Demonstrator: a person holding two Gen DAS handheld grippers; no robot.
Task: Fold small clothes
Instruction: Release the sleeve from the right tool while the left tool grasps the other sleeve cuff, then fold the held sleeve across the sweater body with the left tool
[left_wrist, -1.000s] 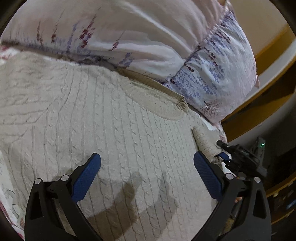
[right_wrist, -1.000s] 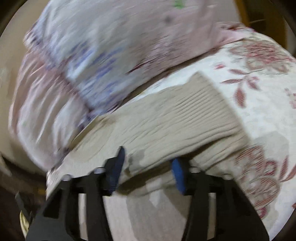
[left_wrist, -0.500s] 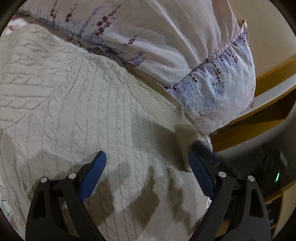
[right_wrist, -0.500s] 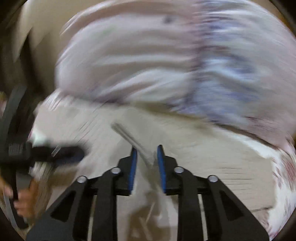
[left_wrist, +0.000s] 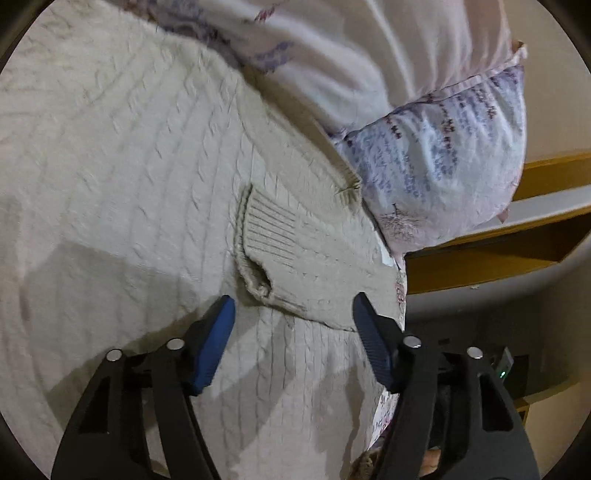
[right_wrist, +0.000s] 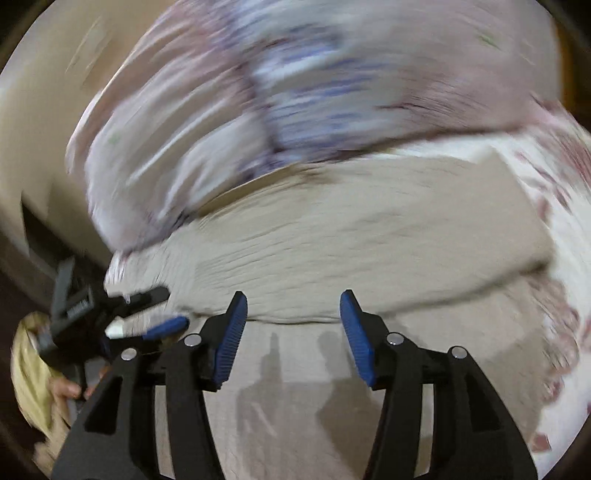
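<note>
A cream cable-knit sweater (left_wrist: 129, 166) lies flat on the bed. One sleeve (left_wrist: 295, 254) is folded across its body, ribbed cuff (left_wrist: 266, 225) toward the middle. My left gripper (left_wrist: 291, 314) is open and empty, just above the sweater below the folded sleeve. In the blurred right wrist view the sweater (right_wrist: 369, 236) fills the middle. My right gripper (right_wrist: 293, 314) is open and empty over its near fold. The left gripper (right_wrist: 147, 314) shows at the left of that view.
A floral pillow (left_wrist: 443, 147) lies against the sweater's collar; it also shows in the right wrist view (right_wrist: 295, 92). A white bedsheet with red flowers (right_wrist: 554, 295) lies under the sweater. A wooden bed frame (left_wrist: 517, 240) runs along the right.
My right gripper carried the sleeve across the sweater, then opened and let it go. My left gripper stayed open and narrowed a little, shifting toward the folded sleeve.
</note>
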